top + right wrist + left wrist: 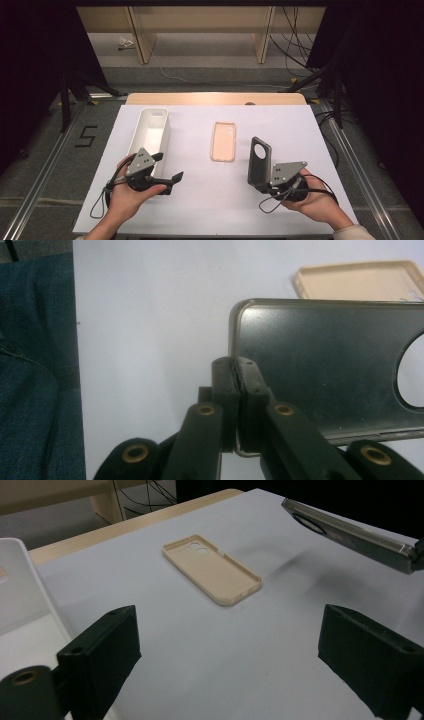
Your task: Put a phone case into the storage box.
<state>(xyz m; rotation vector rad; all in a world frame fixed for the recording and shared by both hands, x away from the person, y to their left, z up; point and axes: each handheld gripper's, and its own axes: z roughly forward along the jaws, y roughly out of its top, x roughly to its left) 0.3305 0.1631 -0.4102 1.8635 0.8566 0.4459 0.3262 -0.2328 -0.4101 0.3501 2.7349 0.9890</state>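
One dark case (pixel 320 370) between right tongs (pixel 235 375)

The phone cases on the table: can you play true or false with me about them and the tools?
1. The right tool is shut on the dark phone case. True.
2. The beige phone case lies inside the white bin. False: it lies flat on the white table, between the bin and the dark case.
3. The left tool stands open with nothing between its jaws. True.
4. The dark phone case lies flat on the table. False: it is held up on its edge, tall side up.
5. The dark phone case has a big round hole. True.
6. The left tool touches the beige phone case. False: it is apart from it, near the bin.
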